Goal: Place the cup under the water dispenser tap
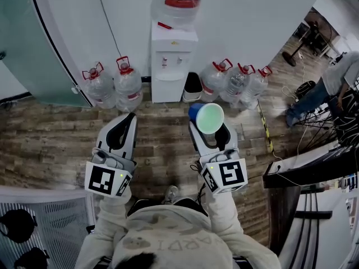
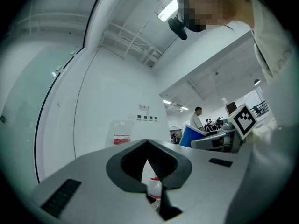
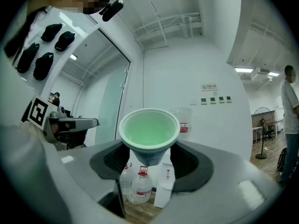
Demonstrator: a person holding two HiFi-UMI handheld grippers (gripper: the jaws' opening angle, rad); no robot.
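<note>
The white water dispenser (image 1: 173, 60) stands against the far wall with a big bottle (image 1: 179, 1) on top and two taps (image 1: 172, 61) on its front. A cup (image 1: 209, 118), blue outside and pale green inside, sits upright between the jaws of my right gripper (image 1: 208, 129), well short of the dispenser. In the right gripper view the cup (image 3: 149, 130) fills the space between the jaws of that gripper (image 3: 149, 157), and the dispenser (image 3: 164, 188) shows small below it. My left gripper (image 1: 129, 119) is shut and holds nothing; seen from its own view (image 2: 147, 143), its tips meet.
Several large water bottles (image 1: 115, 86) (image 1: 235, 82) stand on the wooden floor on both sides of the dispenser. A black bin (image 1: 193, 86) sits at its right. A glass partition (image 1: 33, 43) is at left. At right are a desk (image 1: 314, 164), cables and a person (image 1: 331, 86).
</note>
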